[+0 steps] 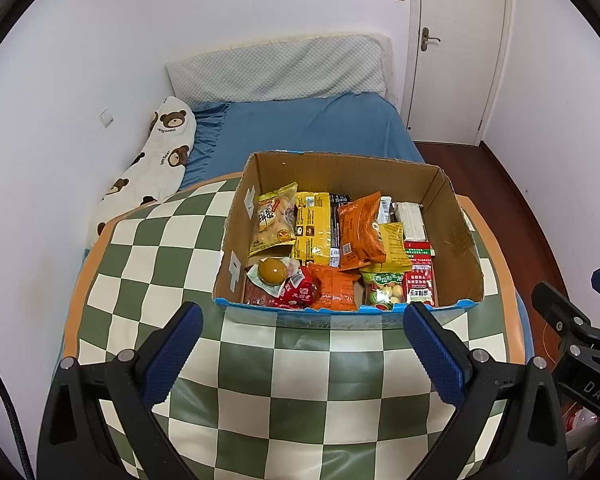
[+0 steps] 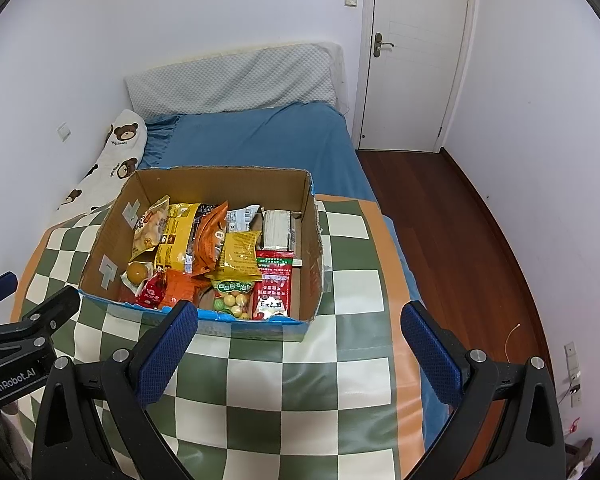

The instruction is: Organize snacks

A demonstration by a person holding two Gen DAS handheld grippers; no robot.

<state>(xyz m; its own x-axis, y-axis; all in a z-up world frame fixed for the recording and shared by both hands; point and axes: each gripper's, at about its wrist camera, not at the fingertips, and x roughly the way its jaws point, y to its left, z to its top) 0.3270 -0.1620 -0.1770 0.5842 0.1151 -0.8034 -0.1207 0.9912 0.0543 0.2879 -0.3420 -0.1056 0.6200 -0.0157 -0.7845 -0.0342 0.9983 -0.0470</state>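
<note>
An open cardboard box [image 1: 456, 236] [image 2: 104, 236] stands on a green and cream checkered cloth [image 1: 300, 380] [image 2: 280, 380]. It holds several snack packets: yellow bags [image 1: 312, 228] [image 2: 240, 256], orange bags [image 1: 360, 232] [image 2: 210, 236], a red packet [image 1: 300, 290] [image 2: 152, 294], a round brown snack [image 1: 273, 270] [image 2: 137, 272], a red and green sachet [image 1: 420, 276] [image 2: 274, 284], a white carton [image 1: 410, 220] [image 2: 278, 228]. My left gripper [image 1: 304, 316] is open and empty, just before the box's near edge. My right gripper [image 2: 300, 316] is open and empty, at the box's near right corner.
The cloth covers a raised surface at the foot of a bed with a blue sheet [image 1: 312, 124] [image 2: 260, 136]. A bear-print pillow [image 1: 160, 160] [image 2: 116, 152] lies left by the wall. A white door [image 1: 456, 40] [image 2: 416, 52] and red-brown wood floor [image 2: 452, 240] lie right.
</note>
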